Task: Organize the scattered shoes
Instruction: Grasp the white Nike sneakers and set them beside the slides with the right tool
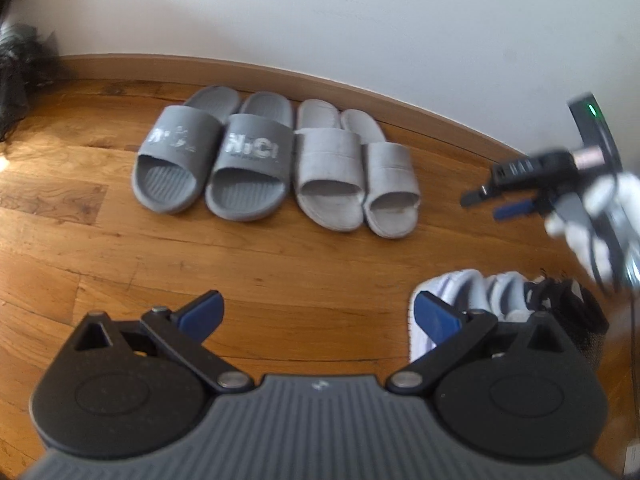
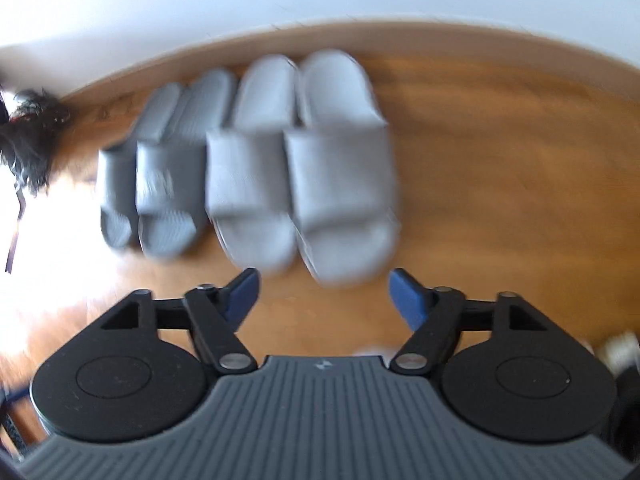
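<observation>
Two pairs of slides stand side by side against the wall, toes toward me: a dark grey pair [image 1: 212,160] with white lettering and a light grey pair [image 1: 356,184] to its right. The right wrist view shows the same row blurred, with the dark grey pair [image 2: 160,184] left of the light grey pair [image 2: 304,176]. A white sneaker [image 1: 460,292] and a black shoe [image 1: 572,308] lie near my left gripper's right finger. My left gripper [image 1: 318,312] is open and empty over bare floor. My right gripper [image 2: 324,292] is open and empty just in front of the light grey slides, and it shows as the right gripper [image 1: 494,204] held by a white-gloved hand [image 1: 592,216].
A wooden baseboard [image 1: 280,76] runs along the white wall behind the slides. A dark fluffy object [image 1: 20,80] sits at the far left by the wall. Bare wooden floor [image 1: 280,264] lies between the slides and my left gripper.
</observation>
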`<state>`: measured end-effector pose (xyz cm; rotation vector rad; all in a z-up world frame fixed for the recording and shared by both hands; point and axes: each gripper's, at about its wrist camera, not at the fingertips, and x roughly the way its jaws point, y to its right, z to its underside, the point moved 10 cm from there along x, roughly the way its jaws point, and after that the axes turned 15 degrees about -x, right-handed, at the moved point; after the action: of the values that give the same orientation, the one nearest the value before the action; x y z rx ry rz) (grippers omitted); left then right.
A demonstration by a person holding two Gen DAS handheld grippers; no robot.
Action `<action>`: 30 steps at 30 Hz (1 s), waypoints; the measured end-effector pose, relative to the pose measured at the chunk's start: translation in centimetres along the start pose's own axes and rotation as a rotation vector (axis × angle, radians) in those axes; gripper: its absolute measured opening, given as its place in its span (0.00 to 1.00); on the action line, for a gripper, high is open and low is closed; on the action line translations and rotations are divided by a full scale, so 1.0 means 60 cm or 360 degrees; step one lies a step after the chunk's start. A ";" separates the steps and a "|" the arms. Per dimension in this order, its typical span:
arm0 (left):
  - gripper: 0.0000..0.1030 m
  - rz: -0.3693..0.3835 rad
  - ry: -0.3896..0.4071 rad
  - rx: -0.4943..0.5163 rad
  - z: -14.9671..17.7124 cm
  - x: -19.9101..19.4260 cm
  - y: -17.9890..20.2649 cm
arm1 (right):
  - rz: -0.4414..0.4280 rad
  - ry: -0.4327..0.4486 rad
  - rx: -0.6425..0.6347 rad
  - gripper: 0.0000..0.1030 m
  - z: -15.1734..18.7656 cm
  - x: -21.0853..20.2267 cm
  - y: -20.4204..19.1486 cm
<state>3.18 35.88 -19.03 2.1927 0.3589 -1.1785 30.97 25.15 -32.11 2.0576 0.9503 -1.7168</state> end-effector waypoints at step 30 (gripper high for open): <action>0.99 0.0039 -0.0096 0.0323 0.051 0.052 0.205 | 0.0125 0.0056 0.0115 0.34 0.126 0.051 0.093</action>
<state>9.07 24.31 -18.05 2.3200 0.1939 -1.3140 29.09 17.32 -37.86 2.1475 0.8171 -1.7037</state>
